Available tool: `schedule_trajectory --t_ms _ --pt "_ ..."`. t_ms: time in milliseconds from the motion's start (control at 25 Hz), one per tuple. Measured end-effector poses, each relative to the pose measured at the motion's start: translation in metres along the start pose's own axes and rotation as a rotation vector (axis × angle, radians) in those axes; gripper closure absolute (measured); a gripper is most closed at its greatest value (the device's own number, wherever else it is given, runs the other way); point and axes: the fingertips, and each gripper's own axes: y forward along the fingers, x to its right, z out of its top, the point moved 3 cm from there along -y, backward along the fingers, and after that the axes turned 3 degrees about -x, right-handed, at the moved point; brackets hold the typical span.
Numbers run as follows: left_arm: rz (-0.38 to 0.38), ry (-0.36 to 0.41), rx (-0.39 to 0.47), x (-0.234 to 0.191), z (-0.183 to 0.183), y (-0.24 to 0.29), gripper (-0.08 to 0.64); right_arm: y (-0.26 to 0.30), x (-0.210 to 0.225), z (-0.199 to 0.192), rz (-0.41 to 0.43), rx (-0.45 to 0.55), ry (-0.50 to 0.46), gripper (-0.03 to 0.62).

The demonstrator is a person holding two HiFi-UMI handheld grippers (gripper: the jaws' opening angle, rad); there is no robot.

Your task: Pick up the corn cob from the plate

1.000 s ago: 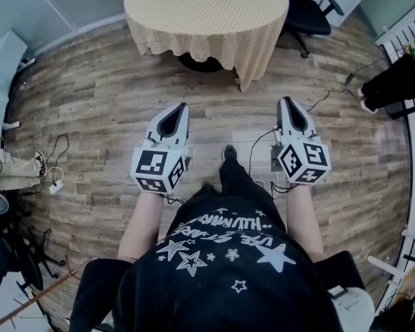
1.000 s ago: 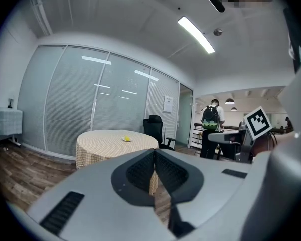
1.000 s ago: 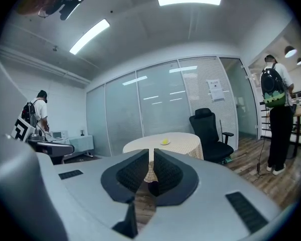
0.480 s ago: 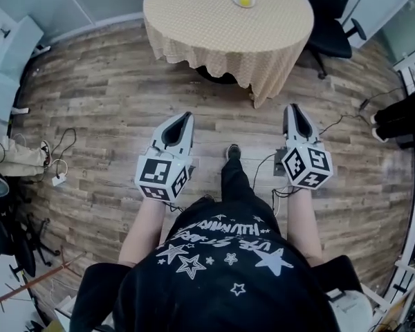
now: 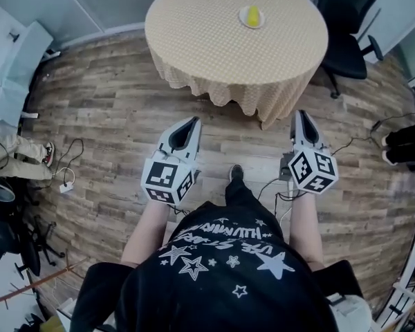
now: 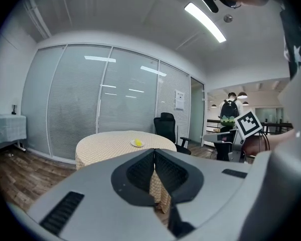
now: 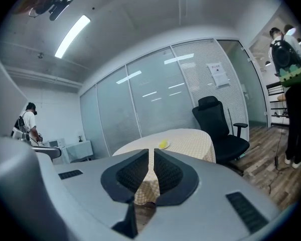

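Observation:
A yellow corn cob point(image 5: 252, 15) lies on a small white plate point(image 5: 244, 21) toward the far side of a round table point(image 5: 194, 40) with a beige checked cloth. The corn cob point(image 6: 137, 142) shows small in the left gripper view, and the corn cob point(image 7: 163, 144) also in the right gripper view. My left gripper point(image 5: 195, 121) is shut and empty, held over the wooden floor short of the table's near edge. My right gripper point(image 5: 302, 113) is shut and empty too, close to the cloth's hanging hem.
A black office chair point(image 5: 349, 26) stands right of the table. Cables point(image 5: 63, 159) trail over the wooden floor at left and right. A person with a backpack point(image 7: 290, 64) stands at the right. Glass partition walls point(image 6: 105, 109) close the room behind the table.
The table with the plate has come nearer and lower in the head view. Both grippers have advanced toward it, still shut.

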Motion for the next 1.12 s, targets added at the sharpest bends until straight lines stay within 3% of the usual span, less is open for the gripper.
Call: schedule_trajectory --t_ms 160,440,920,1120 --pt "0.006 0.011 0.040 -0.001 0.024 0.040 0.552 0.032 0.025 0.016 0.011 -0.004 0.003 0.545" --pt "0.021 0.014 0.032 0.001 0.040 0.098 0.554 0.084 0.063 0.029 0.038 -0.048 0.014 0.545" --pt "0.087 0.023 0.024 -0.018 0.051 0.132 0.552 0.139 0.059 0.032 0.136 -0.091 0.019 0.545" --pt "0.068 0.015 0.014 -0.028 0.047 0.145 0.552 0.156 0.052 0.032 0.145 -0.105 0.009 0.545"
